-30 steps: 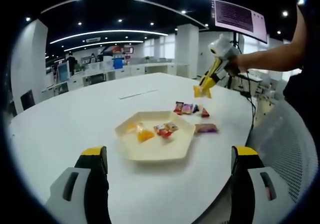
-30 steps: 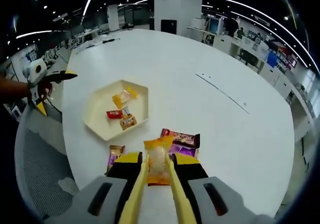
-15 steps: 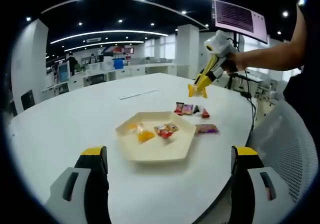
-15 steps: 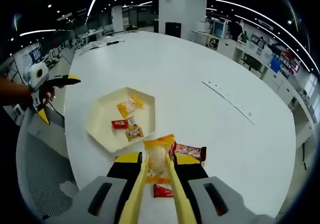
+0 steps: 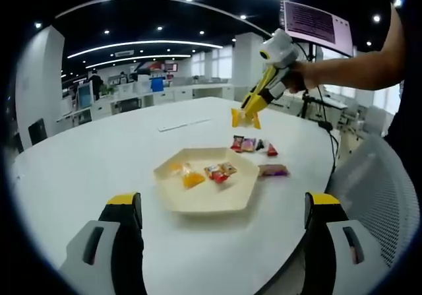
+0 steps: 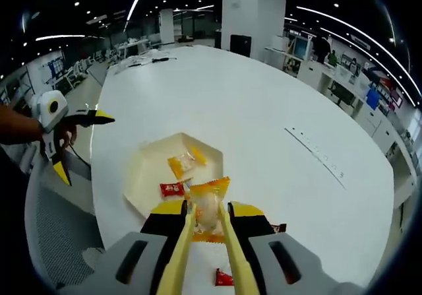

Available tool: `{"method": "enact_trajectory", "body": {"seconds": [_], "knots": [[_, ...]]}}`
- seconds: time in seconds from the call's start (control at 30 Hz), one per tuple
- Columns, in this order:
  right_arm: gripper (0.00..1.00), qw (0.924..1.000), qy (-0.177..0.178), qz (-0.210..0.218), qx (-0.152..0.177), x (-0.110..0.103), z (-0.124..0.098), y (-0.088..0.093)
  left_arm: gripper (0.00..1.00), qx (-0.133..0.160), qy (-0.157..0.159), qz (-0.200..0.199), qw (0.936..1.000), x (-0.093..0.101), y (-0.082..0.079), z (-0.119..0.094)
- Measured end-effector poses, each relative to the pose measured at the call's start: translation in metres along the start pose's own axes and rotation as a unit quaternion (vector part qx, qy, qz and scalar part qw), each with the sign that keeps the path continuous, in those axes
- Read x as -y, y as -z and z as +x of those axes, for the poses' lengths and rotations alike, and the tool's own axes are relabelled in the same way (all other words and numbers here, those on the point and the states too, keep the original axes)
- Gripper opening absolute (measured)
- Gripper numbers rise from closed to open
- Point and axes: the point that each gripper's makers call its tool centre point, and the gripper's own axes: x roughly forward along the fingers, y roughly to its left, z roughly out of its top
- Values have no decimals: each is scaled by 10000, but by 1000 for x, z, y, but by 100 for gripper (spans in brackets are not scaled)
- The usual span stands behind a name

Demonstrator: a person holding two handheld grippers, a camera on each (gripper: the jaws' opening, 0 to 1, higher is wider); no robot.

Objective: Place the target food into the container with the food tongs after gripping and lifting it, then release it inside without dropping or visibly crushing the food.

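Your right tool (image 6: 205, 226) pinches the orange snack (image 6: 208, 207) in its tongs, above the bench (image 6: 264, 110) beside the tray (image 6: 142, 179). Your left tool (image 5: 221, 206) hangs open. Keep the squeeze light, carry the snack over the tray, lower, then let go.

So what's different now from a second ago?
The right hand-held gripper, with tongs shut on the orange snack packet, has carried it from above the loose snacks toward the tray. The left hand-held gripper stayed open, and the tray's snacks haven't moved.
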Motion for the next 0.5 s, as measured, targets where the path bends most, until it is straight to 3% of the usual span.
{"method": "enact_trajectory", "body": {"seconds": [0.5], "knots": [[24,9994,-316,-110,-11,-26,24,-33,99,51,-75,-8,10000,-3,-3,-1]]}}
